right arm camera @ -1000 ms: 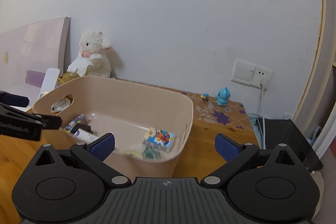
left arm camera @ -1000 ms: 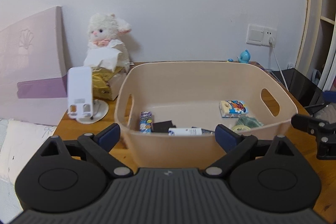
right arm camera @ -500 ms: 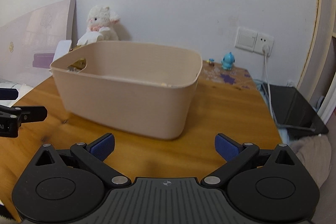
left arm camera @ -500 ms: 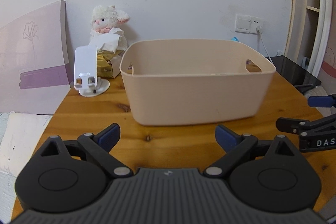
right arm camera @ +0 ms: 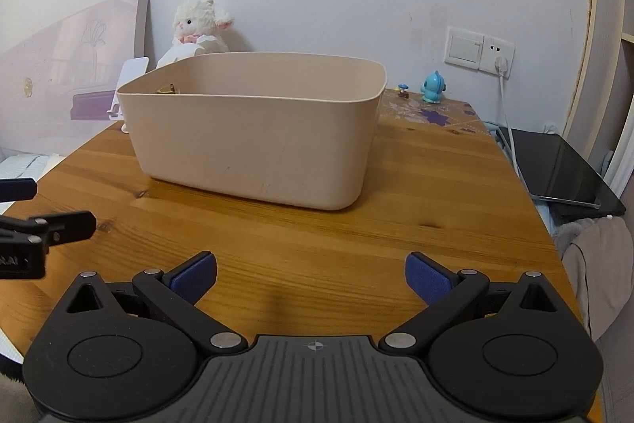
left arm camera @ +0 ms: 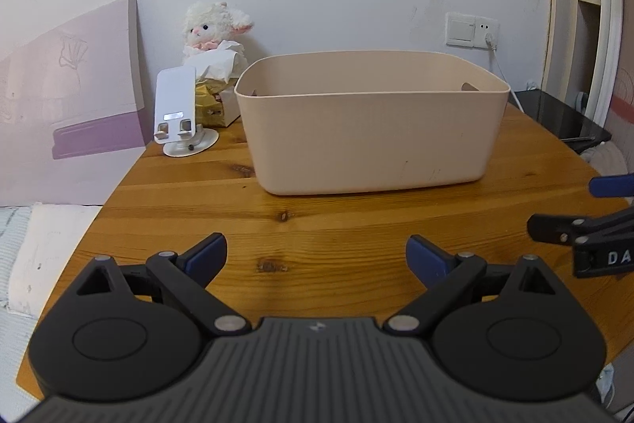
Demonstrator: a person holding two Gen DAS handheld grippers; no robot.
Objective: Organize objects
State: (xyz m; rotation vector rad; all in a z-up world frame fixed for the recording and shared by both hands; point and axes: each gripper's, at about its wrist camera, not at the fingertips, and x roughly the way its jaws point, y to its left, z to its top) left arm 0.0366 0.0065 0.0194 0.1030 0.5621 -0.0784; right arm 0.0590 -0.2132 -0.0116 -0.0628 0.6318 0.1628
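A beige plastic bin (left arm camera: 368, 129) stands on the round wooden table (left arm camera: 317, 224); it also shows in the right wrist view (right arm camera: 253, 137). Its contents are hidden behind its near wall. My left gripper (left arm camera: 317, 256) is open and empty, low over the table in front of the bin. My right gripper (right arm camera: 311, 278) is open and empty, also in front of the bin. Each gripper shows at the edge of the other's view: the right one (left arm camera: 586, 224) and the left one (right arm camera: 35, 224).
A white phone stand (left arm camera: 178, 113), a plush lamb (left arm camera: 214, 26) on a tissue box and a pink board (left arm camera: 67, 98) sit at the back left. A blue figurine (right arm camera: 434, 88), wall socket with cable (right arm camera: 501, 66) and dark tablet (right arm camera: 570, 173) are at the right.
Both grippers have pulled back and dropped from above the bin to low over the table in front of it. The bin's contents are now out of sight.
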